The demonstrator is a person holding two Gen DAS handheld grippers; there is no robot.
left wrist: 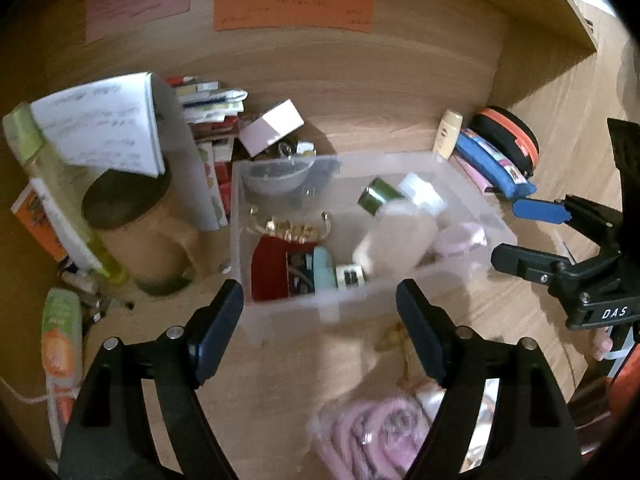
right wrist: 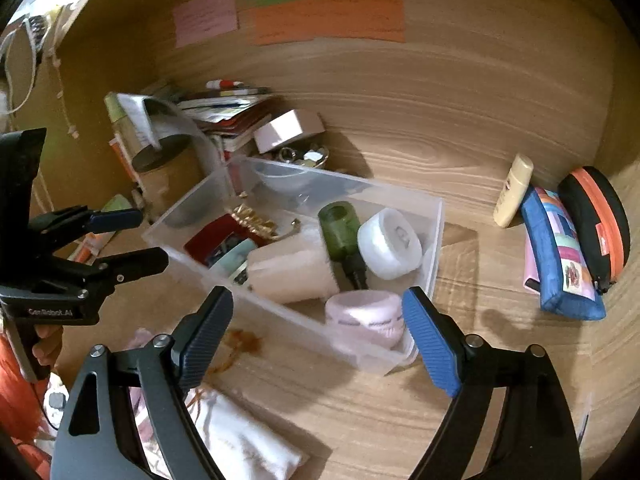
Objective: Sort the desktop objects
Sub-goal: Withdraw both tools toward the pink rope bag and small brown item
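Observation:
A clear plastic bin stands mid-desk. It holds a pale bottle, a green bottle, a white jar, a pink jar, a red case and gold jewellery. My left gripper is open and empty, just in front of the bin's near wall. My right gripper is open and empty at the bin's right end, over the pink jar. Each gripper shows in the other's view, the right and the left.
At the left are a mug, a notepad, books and tubes. A pink box lies behind the bin. A cream bottle, blue pouch and round orange-black case sit right. A pink cord bundle lies in front.

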